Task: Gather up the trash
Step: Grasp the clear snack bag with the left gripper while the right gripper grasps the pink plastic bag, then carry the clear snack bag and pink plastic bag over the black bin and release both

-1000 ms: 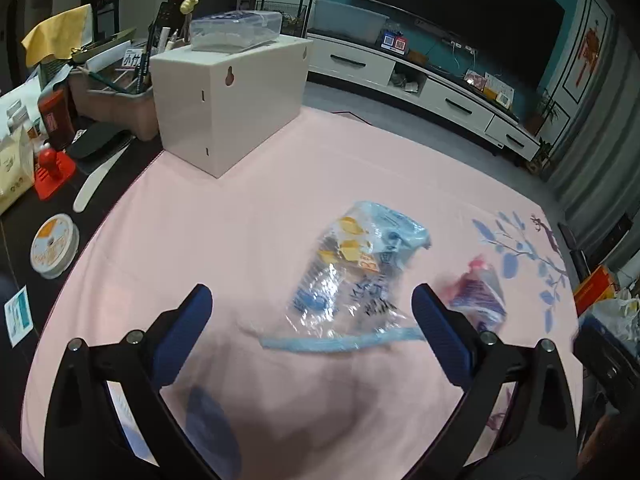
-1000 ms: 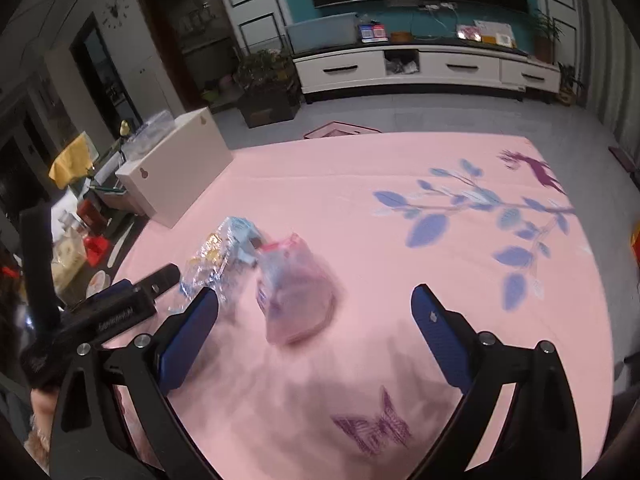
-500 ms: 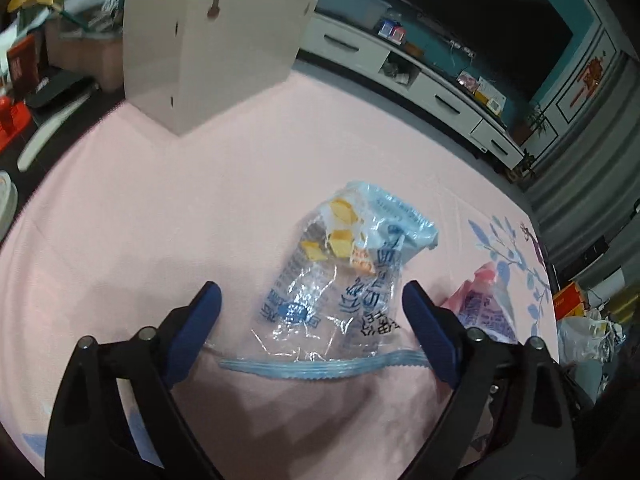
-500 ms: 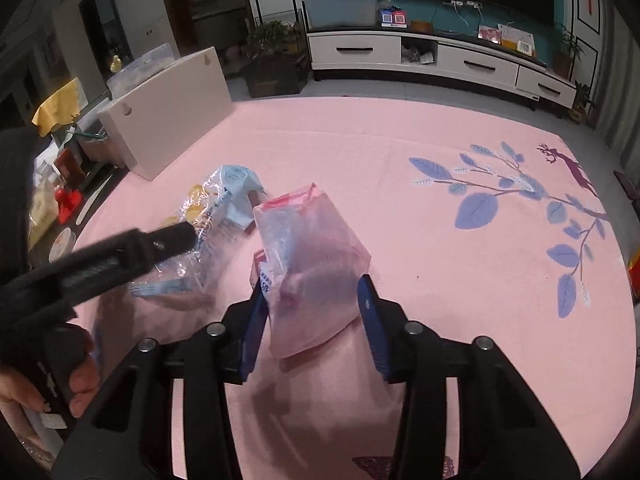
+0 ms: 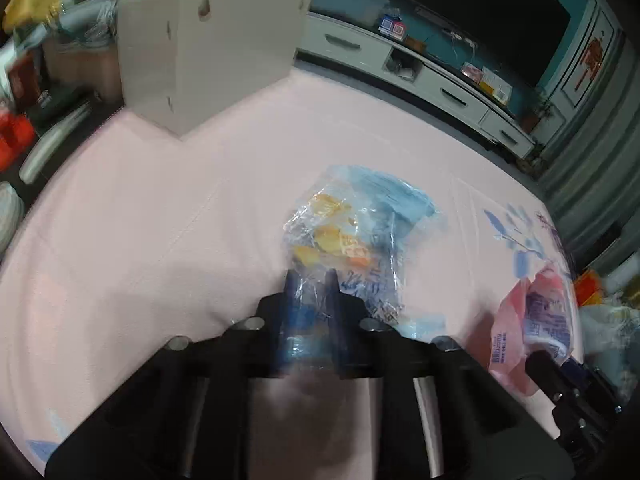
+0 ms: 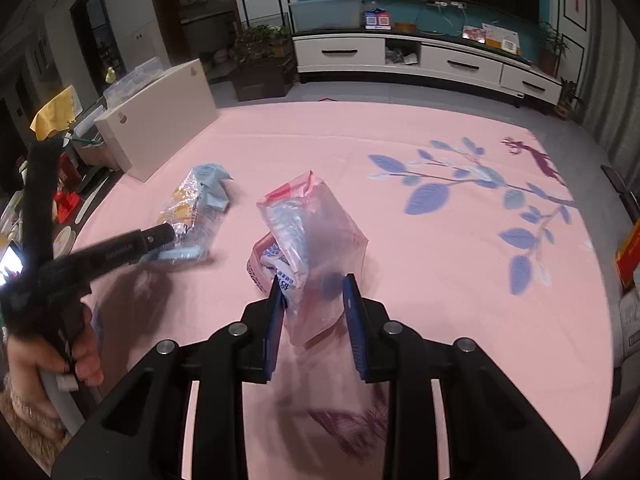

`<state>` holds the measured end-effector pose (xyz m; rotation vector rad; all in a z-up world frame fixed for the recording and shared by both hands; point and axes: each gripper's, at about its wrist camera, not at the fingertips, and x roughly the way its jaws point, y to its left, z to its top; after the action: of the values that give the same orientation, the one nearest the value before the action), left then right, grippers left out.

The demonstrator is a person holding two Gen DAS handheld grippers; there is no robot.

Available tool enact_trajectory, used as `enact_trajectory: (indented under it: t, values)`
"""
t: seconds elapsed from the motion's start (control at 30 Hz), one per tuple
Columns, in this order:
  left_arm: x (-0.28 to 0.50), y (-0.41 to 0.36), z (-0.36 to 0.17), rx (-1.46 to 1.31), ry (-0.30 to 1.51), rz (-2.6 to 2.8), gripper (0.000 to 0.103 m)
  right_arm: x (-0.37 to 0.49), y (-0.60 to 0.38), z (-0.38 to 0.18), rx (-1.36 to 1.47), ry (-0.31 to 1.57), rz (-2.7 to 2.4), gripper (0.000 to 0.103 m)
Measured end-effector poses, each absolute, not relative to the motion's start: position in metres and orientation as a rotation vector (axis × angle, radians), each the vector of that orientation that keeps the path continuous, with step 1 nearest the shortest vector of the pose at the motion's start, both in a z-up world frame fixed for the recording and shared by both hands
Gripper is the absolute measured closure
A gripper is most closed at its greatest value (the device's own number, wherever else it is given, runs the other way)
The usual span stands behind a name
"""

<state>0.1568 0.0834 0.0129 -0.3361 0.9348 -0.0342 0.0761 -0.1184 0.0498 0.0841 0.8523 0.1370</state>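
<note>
Covering the floor, pink cloth (image 6: 400,152), white box (image 6: 160,132)

My left gripper (image 5: 310,280) hides the near end of the blue wrapper (image 5: 360,216), blurred throughout. The pink bag's (image 6: 312,236) print smears unreadably. My arms are cut off below.

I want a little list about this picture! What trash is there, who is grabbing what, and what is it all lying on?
surface: pink tablecloth with blue leaf print
trash 1: clear blue snack wrapper
trash 2: clear pink plastic bag
left gripper: jaws closing, pinching the blue snack wrapper's near end
right gripper: jaws closing, pink plastic bag between its blue pads
nearby: white box at the cloth's far left edge
not yet done: both pieces still lie on the cloth
</note>
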Motion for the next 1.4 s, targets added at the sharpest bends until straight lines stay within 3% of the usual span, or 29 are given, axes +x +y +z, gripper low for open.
enact_trajectory:
  t: [0.23, 0.43, 0.9, 1.4]
  values:
    - [0.140, 0.064, 0.029, -0.299, 0.965, -0.073, 0.094, 0.015, -0.159, 0.079, 0.085, 0.791, 0.100, 0.073]
    - [0.079, 0.023, 0.072, -0.278, 0.901, -0.147, 0.094, -0.050, -0.200, 0.096, 0.130, 0.741, 0.054, 0.073]
    - [-0.070, -0.078, 0.112, -0.266, 0.801, -0.323, 0.094, -0.165, -0.282, 0.123, 0.228, 0.593, -0.080, 0.073]
    - [-0.162, -0.204, 0.165, -0.144, 0.654, -0.517, 0.094, -0.248, -0.369, 0.144, 0.315, 0.403, -0.268, 0.073]
